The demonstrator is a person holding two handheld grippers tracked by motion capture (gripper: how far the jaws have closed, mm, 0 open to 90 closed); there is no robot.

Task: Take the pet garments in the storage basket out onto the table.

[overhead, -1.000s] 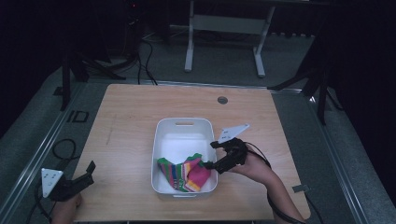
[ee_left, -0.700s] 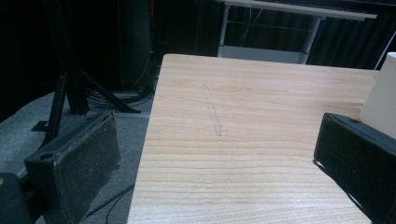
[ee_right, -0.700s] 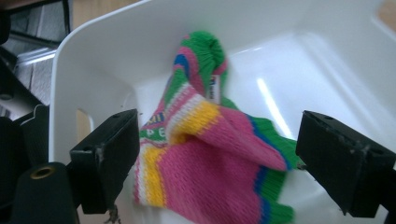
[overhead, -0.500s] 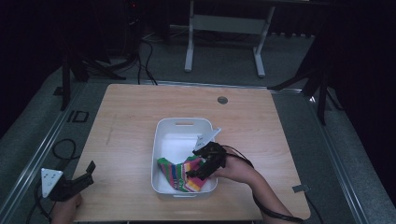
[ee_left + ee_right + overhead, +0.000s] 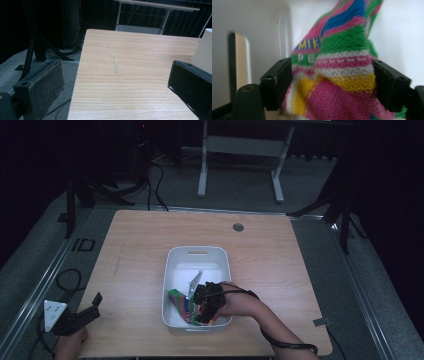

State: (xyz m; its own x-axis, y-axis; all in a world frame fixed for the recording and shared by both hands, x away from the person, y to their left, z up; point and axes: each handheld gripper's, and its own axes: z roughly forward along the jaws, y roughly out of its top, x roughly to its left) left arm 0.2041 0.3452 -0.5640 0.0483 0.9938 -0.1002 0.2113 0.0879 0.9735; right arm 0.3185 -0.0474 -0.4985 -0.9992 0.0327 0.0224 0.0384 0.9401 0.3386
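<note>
The table [image 5: 150, 250] is a light wood surface, bare apart from a white tub [image 5: 220, 257] standing near its middle, slightly toward the person's side. The tub is rectangular with rounded corners and a handle slot in its far wall.

In the near end of the tub lies a knitted cloth [image 5: 181, 302], bunched and folded. It is striped in pink, green, blue, yellow and white; the right gripper view shows a band of small white stitches [image 5: 342, 61] and part of some yellow lettering on a blue stripe, too incomplete to read.

The right gripper [image 5: 206, 306] is down inside the near right part of the tub, over the cloth. Its fingers [image 5: 277, 82] stand one on each side of a raised fold of the cloth, which fills the space between them. The fingers have just been closing and are well apart; both inner faces meet the knit, though whether they press firmly enough to grip cannot be told.

The left gripper [image 5: 75, 317] sits at the table's near left corner, well apart from the tub. Its fingers [image 5: 42, 87] are spread wide with nothing between them, above the bare wood.
</note>
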